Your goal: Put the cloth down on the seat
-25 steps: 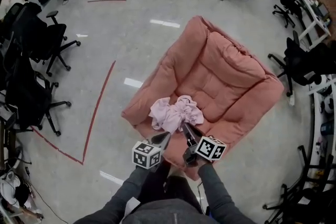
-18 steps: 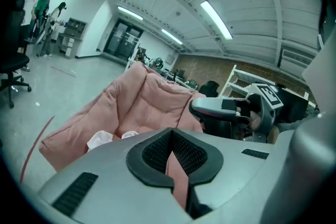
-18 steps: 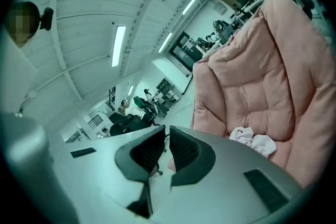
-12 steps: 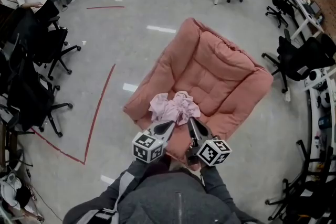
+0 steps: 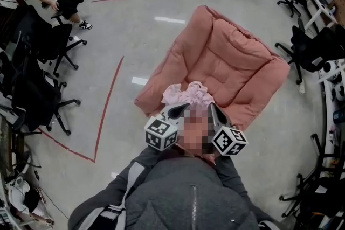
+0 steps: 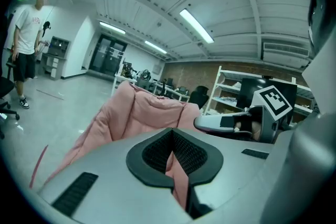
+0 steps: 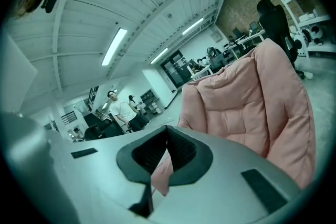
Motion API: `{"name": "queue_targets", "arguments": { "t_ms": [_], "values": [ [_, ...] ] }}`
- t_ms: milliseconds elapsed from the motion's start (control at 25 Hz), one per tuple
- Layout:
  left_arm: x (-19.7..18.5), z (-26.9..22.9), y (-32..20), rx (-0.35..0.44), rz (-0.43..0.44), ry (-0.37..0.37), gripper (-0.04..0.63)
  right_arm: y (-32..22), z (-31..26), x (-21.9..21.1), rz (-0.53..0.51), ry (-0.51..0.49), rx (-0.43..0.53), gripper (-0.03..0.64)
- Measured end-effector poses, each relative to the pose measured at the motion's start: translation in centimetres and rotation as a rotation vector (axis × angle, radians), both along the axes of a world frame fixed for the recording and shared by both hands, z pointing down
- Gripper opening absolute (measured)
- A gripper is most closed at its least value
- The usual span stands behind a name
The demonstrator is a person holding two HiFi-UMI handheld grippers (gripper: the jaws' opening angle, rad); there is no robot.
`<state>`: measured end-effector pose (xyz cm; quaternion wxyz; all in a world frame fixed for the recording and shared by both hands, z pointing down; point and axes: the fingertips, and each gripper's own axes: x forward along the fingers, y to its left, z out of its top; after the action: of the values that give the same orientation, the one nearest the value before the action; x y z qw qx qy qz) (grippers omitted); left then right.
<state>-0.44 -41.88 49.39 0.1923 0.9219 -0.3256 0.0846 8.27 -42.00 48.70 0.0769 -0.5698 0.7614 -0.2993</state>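
- The cloth [image 5: 186, 95] lies bunched on the pink seat [image 5: 237, 62], at its 7 o'clock edge, with its near part hidden.
- The left gripper [image 5: 178, 111] is clamped on a pink fold of the cloth.
- The right gripper [image 5: 215, 113] pinches the cloth too; its contact is unclear from above.

— What is between the jaws of the left gripper [image 6: 173, 157]?
— A pink cloth [image 6: 179, 178]; the jaws are pressed together on it.
— And behind them?
— The pink seat [image 6: 142, 113]. The right gripper [image 6: 220, 122] is at the right side, and a person [image 6: 23, 44] stands far left.
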Motion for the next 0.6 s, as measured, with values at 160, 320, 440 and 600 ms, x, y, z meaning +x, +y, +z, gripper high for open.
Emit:
{"name": "queue_targets", "arguments": {
  "t_ms": [160, 320, 440, 600],
  "values": [
    [0.1, -0.1, -1.0, -0.001, 0.015, 0.009, 0.008, 0.0, 0.3, -0.7, -0.005, 0.012, -0.011, 0.011],
    [1.0, 0.2, -1.2, 0.001, 0.052, -0.001, 0.008, 0.0, 0.6, -0.8, -0.002, 0.023, -0.016, 0.011],
    [1.6, 0.4, -1.2, -0.003, 0.067, 0.000, 0.008, 0.0, 0.9, -0.3, 0.015, 0.017, -0.030, 0.011],
    [1.9, 0.5, -1.4, -0.003, 0.074, -0.007, 0.008, -0.2, 1.2, 0.3, 0.036, 0.024, -0.039, 0.011]
  ]
}}
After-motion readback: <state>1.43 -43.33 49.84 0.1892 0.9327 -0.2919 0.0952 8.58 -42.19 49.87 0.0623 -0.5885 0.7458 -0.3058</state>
